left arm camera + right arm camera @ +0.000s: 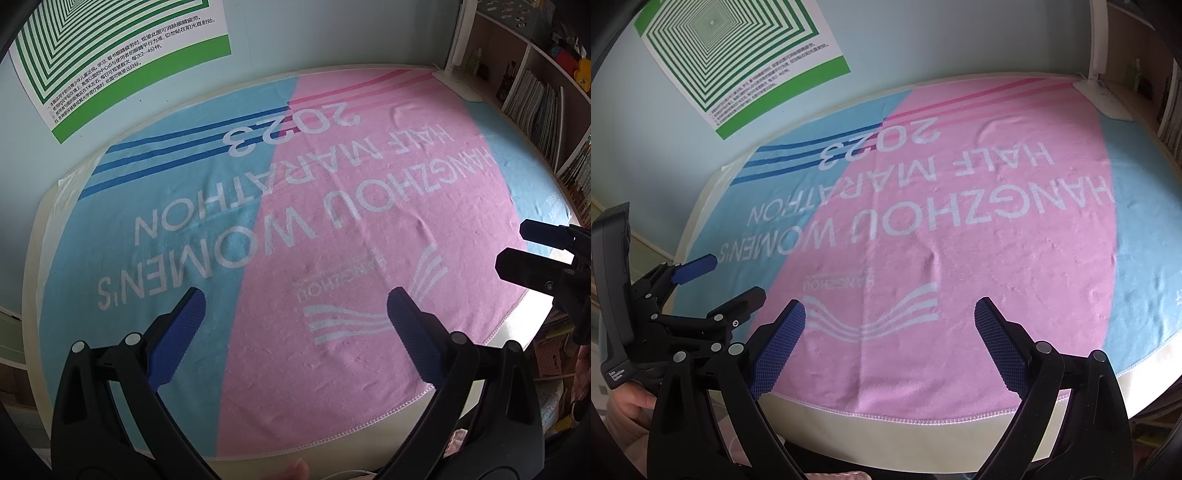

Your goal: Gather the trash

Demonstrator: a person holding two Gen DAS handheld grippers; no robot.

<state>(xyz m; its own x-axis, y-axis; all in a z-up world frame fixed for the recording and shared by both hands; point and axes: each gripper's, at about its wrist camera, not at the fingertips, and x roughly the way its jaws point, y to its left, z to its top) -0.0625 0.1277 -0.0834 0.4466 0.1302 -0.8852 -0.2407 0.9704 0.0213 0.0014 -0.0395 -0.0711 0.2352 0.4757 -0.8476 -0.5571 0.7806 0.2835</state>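
Left gripper (293, 314): lower centre of the left wrist view; its two blue-padded fingers (177, 339) stand wide apart with nothing between them, above the towel. It also shows at the left edge of the right wrist view (726, 280), again with the fingers spread.
Right gripper (890, 325): lower centre of the right wrist view; fingers (1001, 350) wide apart and empty, over the near edge of the towel. In the left wrist view it enters from the right edge (532, 247), its two tips apart.
Towel (332, 206): pink and light blue, spread flat over most of the table, printed with "HANGZHOU WOMEN'S HALF MARATHON 2023", which reads upside down in both views.
Table (923, 432): cream surface, bare along the lower edge of the frame below the towel's hem.
Trash: no item that can be told as trash shows on the towel or table in either view.
Poster (110, 48): green concentric squares with small printed text, on the wall, upper left of the frame.
Lamp base (458, 85): white, standing at the towel's far corner, upper right.
Shelves (535, 92): books and small items, right edge of the frame.
Hand (628, 406): lower left of the right wrist view, under the left gripper's body.
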